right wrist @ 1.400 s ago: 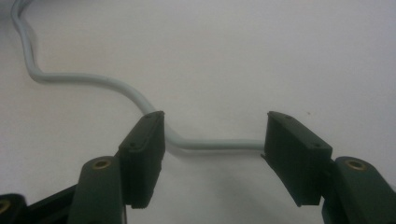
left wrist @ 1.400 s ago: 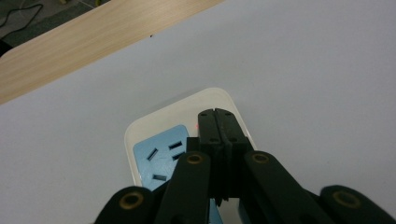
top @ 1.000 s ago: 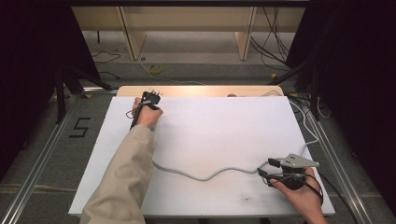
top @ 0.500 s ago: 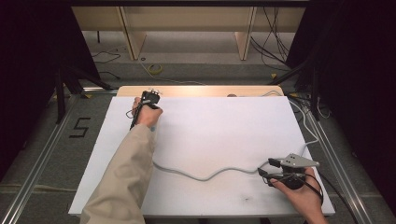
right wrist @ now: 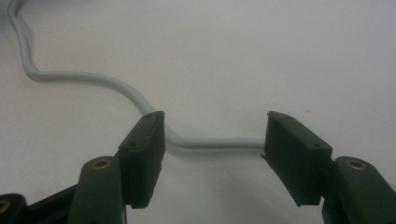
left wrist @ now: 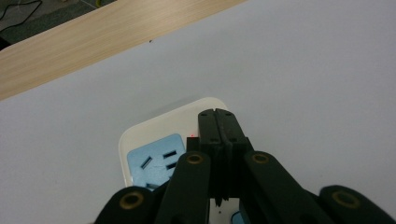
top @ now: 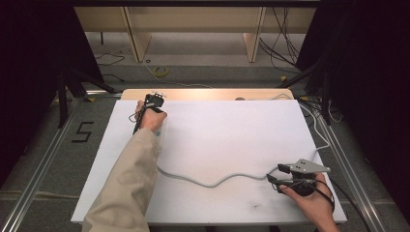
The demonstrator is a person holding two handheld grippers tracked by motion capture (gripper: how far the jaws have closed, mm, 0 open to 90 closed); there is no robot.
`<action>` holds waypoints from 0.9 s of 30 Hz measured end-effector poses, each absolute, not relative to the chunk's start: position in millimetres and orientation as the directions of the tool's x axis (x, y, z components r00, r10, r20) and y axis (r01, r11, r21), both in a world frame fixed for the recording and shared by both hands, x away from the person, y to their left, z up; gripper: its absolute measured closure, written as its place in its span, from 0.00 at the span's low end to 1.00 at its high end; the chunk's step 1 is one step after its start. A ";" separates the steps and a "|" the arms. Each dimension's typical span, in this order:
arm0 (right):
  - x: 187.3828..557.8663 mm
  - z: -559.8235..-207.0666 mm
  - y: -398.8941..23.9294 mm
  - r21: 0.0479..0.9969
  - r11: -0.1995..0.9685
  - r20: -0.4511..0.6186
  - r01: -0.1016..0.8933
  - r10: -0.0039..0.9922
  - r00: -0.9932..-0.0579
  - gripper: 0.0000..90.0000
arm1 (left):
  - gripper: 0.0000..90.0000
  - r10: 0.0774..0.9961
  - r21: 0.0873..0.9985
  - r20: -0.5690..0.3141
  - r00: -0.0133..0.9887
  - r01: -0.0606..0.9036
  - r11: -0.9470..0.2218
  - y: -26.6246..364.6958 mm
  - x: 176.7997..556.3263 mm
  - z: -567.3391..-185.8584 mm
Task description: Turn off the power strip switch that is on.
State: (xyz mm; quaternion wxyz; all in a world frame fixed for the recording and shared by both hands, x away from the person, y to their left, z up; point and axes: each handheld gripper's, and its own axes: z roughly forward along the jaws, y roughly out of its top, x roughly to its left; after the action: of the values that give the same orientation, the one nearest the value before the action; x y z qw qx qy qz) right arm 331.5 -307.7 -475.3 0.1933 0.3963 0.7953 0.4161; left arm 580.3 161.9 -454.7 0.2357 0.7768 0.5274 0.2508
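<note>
The step in hand is judged to be the handling of a white power strip and its grey cord. The strip lies at the far left of the surface, under the left tongs, whose jaws are pressed fully together with nothing between them, their tips resting at the strip's red-lit switch beside a blue socket face. If the switch is meant, a short, straight press should be given, so that the strip is not slid.

The cord runs in loose curves from the strip to the near right, where it passes between the jaws of the right tongs, which stand wide and do not touch it. Before any closing, the cord should be centred between the pads.

The surface is covered in plain white, with a wooden edge at the far side. Beyond it a grey floor, loose cables and wooden furniture legs are seen between dark curtains.
</note>
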 end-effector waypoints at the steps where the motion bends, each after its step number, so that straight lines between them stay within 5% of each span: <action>1: 331.4 -475.2 -307.7 0.815 0.340 0.022 0.469 0.791 -0.611 0.44 | 1.00 0.936 0.629 0.145 0.321 0.700 -0.338 161.2 580.4 -454.8; 27: 330.2 -473.6 -307.8 0.818 0.343 0.016 0.462 0.789 -0.614 0.44 | 1.00 0.924 0.619 0.154 0.351 0.695 -0.366 160.7 579.0 -455.8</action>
State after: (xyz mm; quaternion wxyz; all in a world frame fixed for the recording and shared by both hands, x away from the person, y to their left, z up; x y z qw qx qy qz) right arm 330.2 -307.8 -473.6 0.1960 0.3930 0.7956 0.4173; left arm 579.0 160.7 -455.8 0.2312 0.7886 0.5131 0.2478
